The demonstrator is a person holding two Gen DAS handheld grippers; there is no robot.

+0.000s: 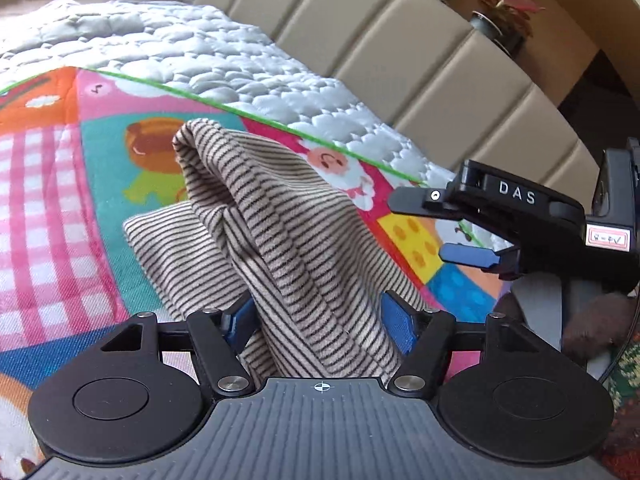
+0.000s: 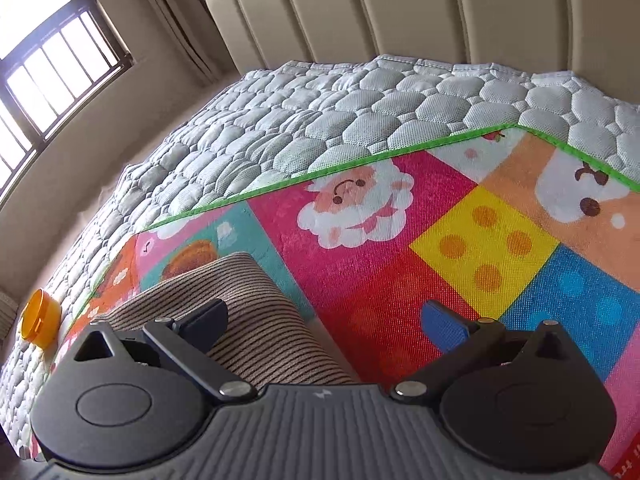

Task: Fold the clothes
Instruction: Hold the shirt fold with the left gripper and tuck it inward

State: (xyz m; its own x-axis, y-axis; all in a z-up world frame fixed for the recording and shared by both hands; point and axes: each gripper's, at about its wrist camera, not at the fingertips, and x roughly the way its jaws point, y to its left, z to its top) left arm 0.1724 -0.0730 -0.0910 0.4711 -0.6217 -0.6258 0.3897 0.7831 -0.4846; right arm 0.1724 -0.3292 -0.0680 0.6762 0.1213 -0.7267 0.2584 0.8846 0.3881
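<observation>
The left gripper (image 1: 320, 316) is pitched downward over the bright cartoon-printed patchwork mat (image 1: 52, 184). Its blue-padded fingers (image 1: 396, 320) are set at a middling width, with a raised fold of the beige, dark-striped knit garment (image 1: 256, 216) gathered between them; whether the pads actually press on the cloth cannot be told. The rest of the garment is draped onto the mat ahead of the jaws. To the right, the right gripper (image 2: 324, 320) is also angled down, its jaws spread wide with nothing between them. The garment is seen beneath its left finger (image 2: 204, 320).
</observation>
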